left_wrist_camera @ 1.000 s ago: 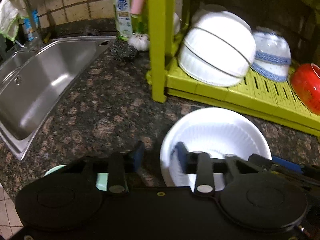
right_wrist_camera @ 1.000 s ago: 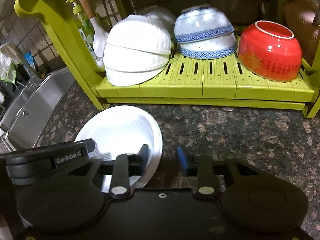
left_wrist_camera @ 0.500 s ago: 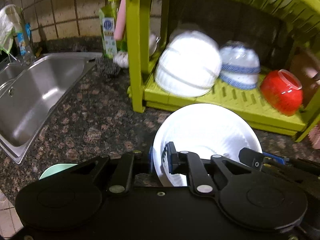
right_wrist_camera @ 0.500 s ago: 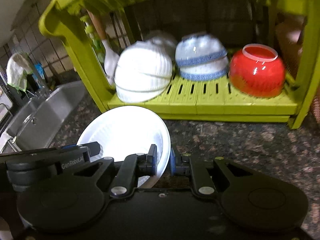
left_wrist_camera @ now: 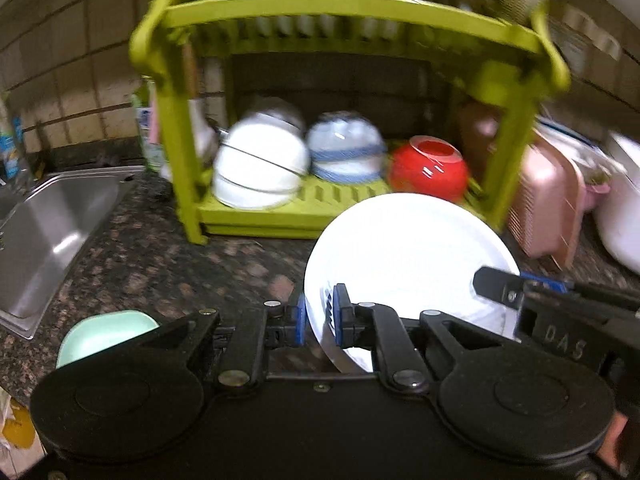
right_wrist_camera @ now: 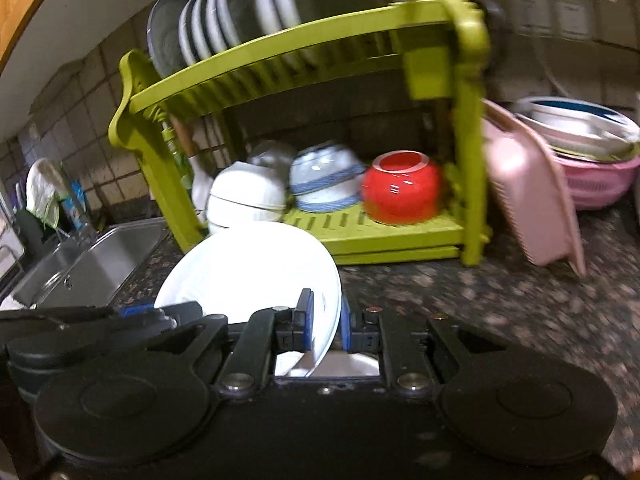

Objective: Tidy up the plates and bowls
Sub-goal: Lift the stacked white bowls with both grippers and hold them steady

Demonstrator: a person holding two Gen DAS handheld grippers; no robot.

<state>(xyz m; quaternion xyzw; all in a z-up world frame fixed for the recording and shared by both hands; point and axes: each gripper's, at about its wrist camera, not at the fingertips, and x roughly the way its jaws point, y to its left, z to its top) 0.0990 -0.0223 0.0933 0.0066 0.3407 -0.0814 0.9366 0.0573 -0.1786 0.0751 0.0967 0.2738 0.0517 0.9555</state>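
A white ribbed plate is held up off the granite counter between both grippers. My left gripper is shut on its left rim, and my right gripper is shut on its right rim. Behind stands the green two-tier dish rack. On its lower shelf sit stacked white bowls, blue-banded bowls and a red bowl. Its upper tier holds several upright plates.
A steel sink lies to the left. A mint green dish sits on the counter near my left gripper. A pink basket leans beside the rack's right post, with stacked dishes in a pink tub beyond.
Both grippers shut on the white plate's rims and lifted it off the counter. The views rose and tilted up, bringing the rack's upper tier into sight.
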